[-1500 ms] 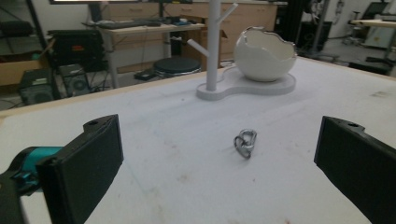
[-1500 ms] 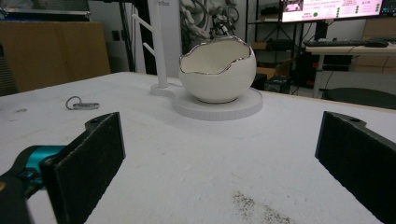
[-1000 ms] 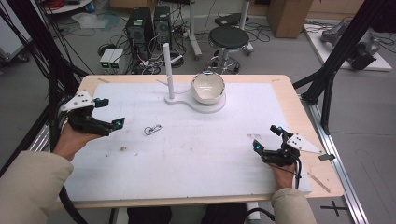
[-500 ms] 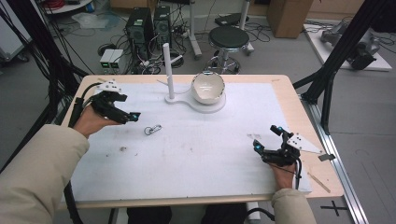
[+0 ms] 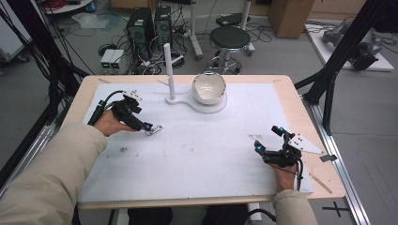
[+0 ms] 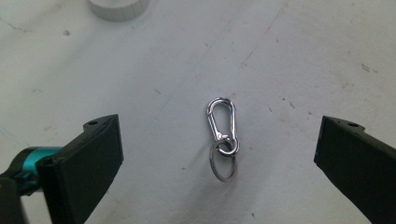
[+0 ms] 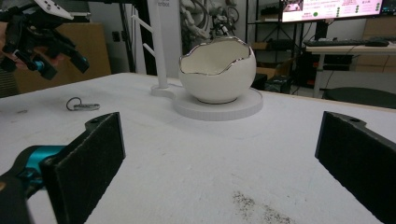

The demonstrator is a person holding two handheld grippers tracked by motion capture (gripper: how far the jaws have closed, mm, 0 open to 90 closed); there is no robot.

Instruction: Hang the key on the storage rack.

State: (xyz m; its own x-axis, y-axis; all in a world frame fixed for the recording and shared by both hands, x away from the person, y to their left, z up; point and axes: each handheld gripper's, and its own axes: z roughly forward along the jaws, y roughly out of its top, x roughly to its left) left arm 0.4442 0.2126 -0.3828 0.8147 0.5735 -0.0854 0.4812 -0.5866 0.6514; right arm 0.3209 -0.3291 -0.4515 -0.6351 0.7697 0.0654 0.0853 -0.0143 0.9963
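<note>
We saw a small silver snap hook (image 6: 222,126) with a key ring (image 6: 222,162) linked to it lying flat on the white mat (image 5: 202,150), toward nine o'clock from the mat's middle. In the left gripper view the hook pointed to twelve o'clock and its ring hung at six o'clock, both resting on the mat between the two black jaws, touching neither. The left gripper (image 5: 149,127) hovered just above the hook, and its jaws stood spread wide and released, gripping nothing. The person's left hand (image 5: 109,123) held that gripper, with a beige sleeve (image 5: 51,178) running back toward seven o'clock.

At twelve o'clock on the mat stood a white stand (image 5: 190,100) whose round base carried an egg-shaped white bowl (image 5: 210,87) with a jagged silver rim. A white upright post (image 5: 168,70) rose from the stand just beside the bowl, at its nine o'clock side.

The right gripper (image 5: 268,144) sat near the mat's four o'clock corner, well apart from the hook, held in the person's right hand (image 5: 285,171). In the right gripper view its jaws were also parted wide with nothing between them, and they faced the bowl (image 7: 218,70) across bare mat. In the same view, the hook (image 7: 81,104) lay far off at ten o'clock, under the other gripper (image 7: 60,63).

The mat covered a wooden table (image 5: 319,136).
</note>
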